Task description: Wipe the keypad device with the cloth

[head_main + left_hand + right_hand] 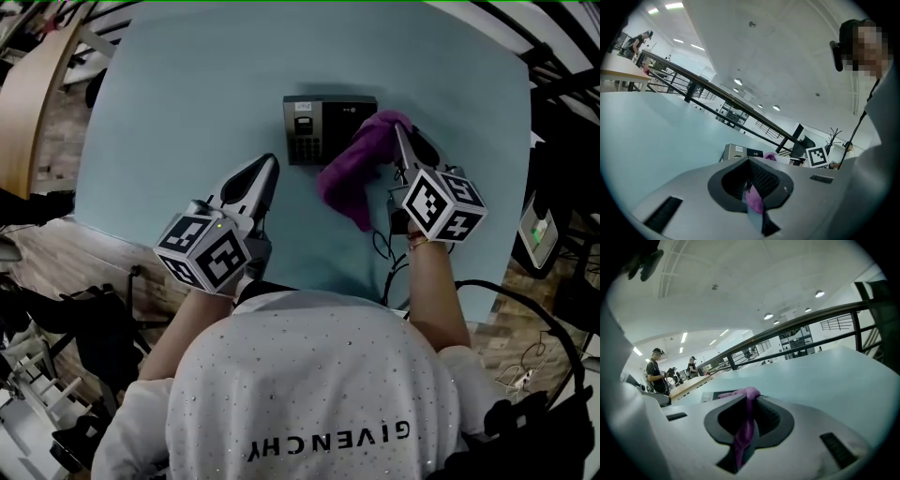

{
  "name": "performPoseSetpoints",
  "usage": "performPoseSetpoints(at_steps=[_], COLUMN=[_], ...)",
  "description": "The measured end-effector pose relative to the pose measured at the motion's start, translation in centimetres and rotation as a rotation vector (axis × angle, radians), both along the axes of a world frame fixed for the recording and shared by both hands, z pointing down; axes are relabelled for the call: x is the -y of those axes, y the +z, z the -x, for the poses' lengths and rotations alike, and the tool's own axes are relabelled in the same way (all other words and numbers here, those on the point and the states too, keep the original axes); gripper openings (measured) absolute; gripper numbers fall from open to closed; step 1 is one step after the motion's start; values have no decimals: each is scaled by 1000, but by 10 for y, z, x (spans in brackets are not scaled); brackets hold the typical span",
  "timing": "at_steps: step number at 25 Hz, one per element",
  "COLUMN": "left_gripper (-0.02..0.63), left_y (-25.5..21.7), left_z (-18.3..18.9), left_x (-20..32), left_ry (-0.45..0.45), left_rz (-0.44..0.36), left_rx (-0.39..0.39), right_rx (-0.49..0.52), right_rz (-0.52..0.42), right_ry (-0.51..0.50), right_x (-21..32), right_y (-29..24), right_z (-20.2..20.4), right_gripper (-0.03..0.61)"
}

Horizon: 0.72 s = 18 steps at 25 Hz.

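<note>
On table, keypad device crosswise; cloth trailing nearward.

Keypad device: dark flat box, face-up at 12 o'clock in the head view, screen and keys on its left half. Purple cloth: bunched over the device's right end, trailing toward 5 o'clock, pinched between right gripper jaws.

Keypad device on table, cloth over its right end in right gripper, left gripper at front-left
</note>
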State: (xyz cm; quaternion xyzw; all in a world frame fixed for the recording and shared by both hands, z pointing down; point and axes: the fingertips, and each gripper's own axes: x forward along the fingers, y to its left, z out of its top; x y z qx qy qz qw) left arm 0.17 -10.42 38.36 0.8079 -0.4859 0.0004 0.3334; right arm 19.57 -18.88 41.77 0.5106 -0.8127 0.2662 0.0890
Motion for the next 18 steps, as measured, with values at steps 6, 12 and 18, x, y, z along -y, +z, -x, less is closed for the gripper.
performPoseSetpoints(at_steps=[6, 12, 18], left_gripper=[0, 0, 0], left_y=[-9, -26, -27], left_z=[35, 65, 86], left_x=[14, 21, 19], left_ry=[31, 56, 60], left_rz=[-14, -60, -61], left_rx=[-24, -32, -39], right_rx=[88, -48, -17], right_rz=[-69, -50, 5], right_ry=[-127, -234, -235], right_x=[-19, -30, -28], right_y=[-29, -14, -4], right_z=[71, 142, 173], right_gripper=[37, 37, 37])
